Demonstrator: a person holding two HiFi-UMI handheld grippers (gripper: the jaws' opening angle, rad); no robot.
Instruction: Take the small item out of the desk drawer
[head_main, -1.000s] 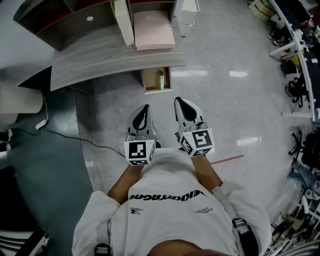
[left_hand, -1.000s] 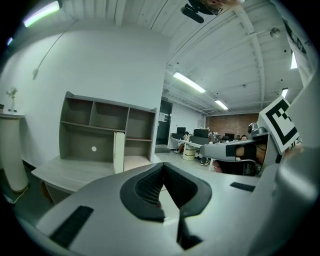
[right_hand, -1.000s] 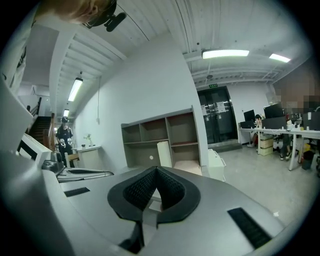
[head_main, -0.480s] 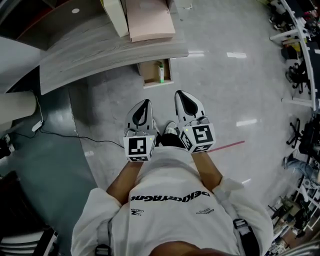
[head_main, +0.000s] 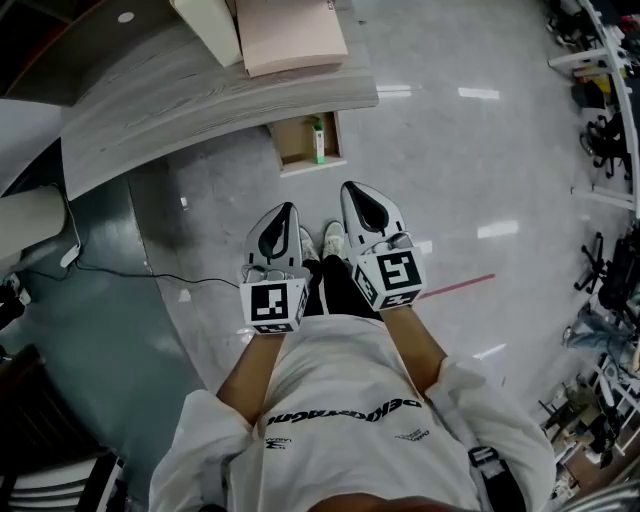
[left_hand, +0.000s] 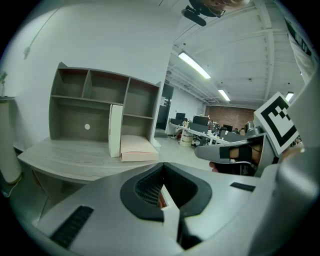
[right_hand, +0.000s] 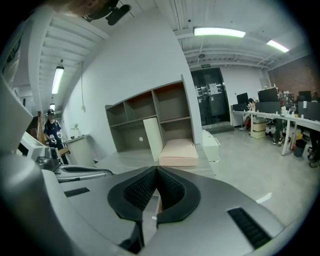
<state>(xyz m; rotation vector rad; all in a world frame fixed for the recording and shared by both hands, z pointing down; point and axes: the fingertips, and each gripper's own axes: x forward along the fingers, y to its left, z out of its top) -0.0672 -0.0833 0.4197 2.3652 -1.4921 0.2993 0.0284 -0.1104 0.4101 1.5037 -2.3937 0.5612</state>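
Observation:
In the head view a wooden drawer (head_main: 308, 166) stands pulled out from under the grey desk (head_main: 200, 100). A small green item (head_main: 318, 140) lies along its right side. My left gripper (head_main: 288, 208) and right gripper (head_main: 350, 186) are held side by side over the floor, short of the drawer, pointing toward it. Both are shut with nothing between the jaws. The left gripper view shows the closed tips of the left gripper (left_hand: 162, 166) with the desk (left_hand: 75, 155) beyond. The right gripper (right_hand: 156, 169) likewise has its tips together.
A pink-beige box (head_main: 290, 35) and a white upright panel (head_main: 205, 25) sit on the desk, in front of a shelf unit (left_hand: 100, 100). A black cable (head_main: 130, 275) runs across the floor at left. Office chairs (head_main: 600, 130) stand far right. The person's shoes (head_main: 320, 240) show between the grippers.
Both grippers have sunk lower, still side by side and shut. The desk and drawer have slid toward the top of the head view, and the shoes have come into sight.

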